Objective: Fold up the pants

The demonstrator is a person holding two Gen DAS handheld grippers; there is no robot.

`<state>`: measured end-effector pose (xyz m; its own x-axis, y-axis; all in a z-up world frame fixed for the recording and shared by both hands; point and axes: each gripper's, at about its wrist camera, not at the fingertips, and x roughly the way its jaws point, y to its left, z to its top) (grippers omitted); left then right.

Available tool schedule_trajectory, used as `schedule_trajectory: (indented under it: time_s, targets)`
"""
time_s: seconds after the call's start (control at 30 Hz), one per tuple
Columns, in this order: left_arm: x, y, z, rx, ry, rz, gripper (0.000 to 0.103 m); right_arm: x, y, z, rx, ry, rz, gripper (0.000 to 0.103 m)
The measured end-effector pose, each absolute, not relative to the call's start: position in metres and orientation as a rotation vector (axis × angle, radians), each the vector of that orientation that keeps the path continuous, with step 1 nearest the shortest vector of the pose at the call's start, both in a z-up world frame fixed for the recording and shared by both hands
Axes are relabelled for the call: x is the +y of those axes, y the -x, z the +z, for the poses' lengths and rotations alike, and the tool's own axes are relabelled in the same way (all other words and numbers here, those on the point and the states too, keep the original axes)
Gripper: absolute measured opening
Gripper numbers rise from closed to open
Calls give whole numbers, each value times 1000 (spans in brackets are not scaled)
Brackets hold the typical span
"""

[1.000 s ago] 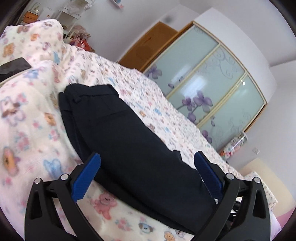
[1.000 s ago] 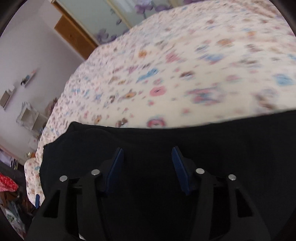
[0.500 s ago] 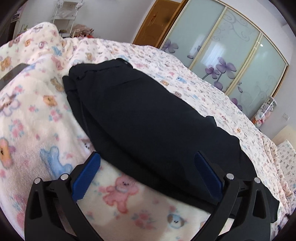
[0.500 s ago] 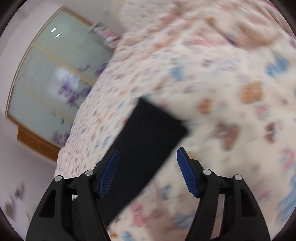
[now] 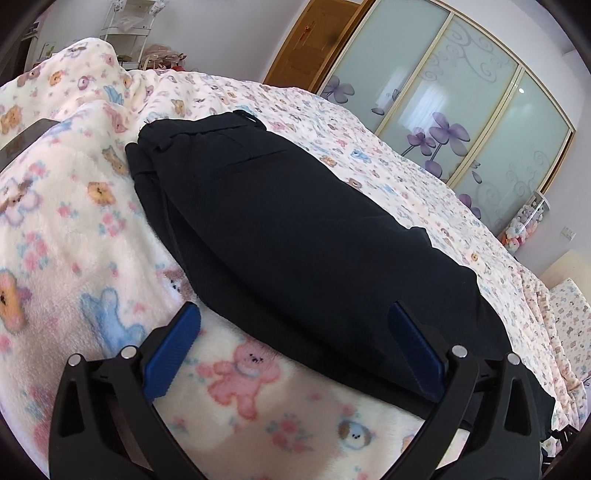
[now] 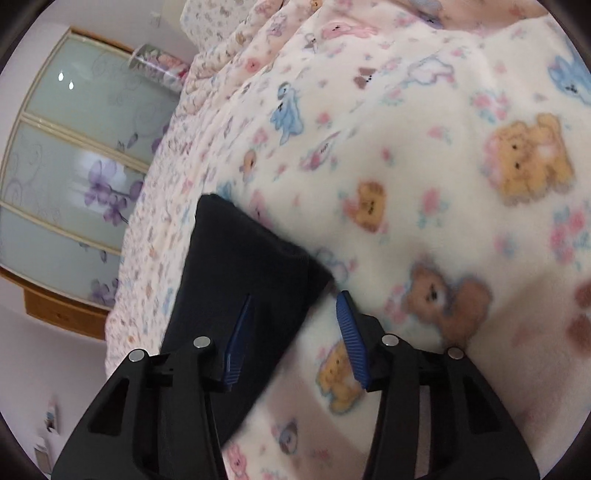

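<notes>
Two grippers, neither clamping anything. Left gripper [image 5: 293,332] stands wide, blue pads [image 5: 173,347] well apart, pitched down over the near long edge of the pants [image 5: 295,221]; that edge crosses the gap between the pads, no pad pressing on cloth that I can see. Right gripper [image 6: 291,325] sits at a middling gap and is closing; one corner of the pants' narrow end [image 6: 236,280] lies between its pads, left pad over dark cloth, right pad over bare fleece. Contact there I can't confirm, some blur.

Pants: dark navy, laid in a long flat strip on the fleece blanket [image 5: 92,240], cream with bears and rabbits. Waistband end far from my left side, near a raised hump of blanket; other end runs off toward lower right in the left wrist view.

Further out: the blanket lies on a bed sheet [image 5: 388,158] with a small print, frosted sliding wardrobe doors [image 5: 461,92] with purple flowers, wooden door [image 5: 306,40] beside them, white shelf rack [image 5: 129,18] at the far wall.
</notes>
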<state>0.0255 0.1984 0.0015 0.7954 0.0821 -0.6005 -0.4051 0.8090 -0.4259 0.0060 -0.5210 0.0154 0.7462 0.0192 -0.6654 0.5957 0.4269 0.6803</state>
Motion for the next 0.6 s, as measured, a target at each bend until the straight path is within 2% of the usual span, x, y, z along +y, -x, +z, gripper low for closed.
schedule_trajectory:
  time_s: [0.23,0.3,0.37,0.4,0.6]
  targets:
    - [197,-27,0,603,573,280,101,-511,-11,36,552,-933,-299,46]
    - [198,-26,0,605,571,280,101,-511,-18,32,591,-919,-326,46]
    - [198,-26,0,601,576,277,101,-515,-26,22,635,-923,-356,33]
    - [198,-26,0,601,577,276,101,-517,-26,21,637,-928,-371,21]
    - [199,-24,0,595,584,268,101,-507,-14,51,452,-951,-261,15]
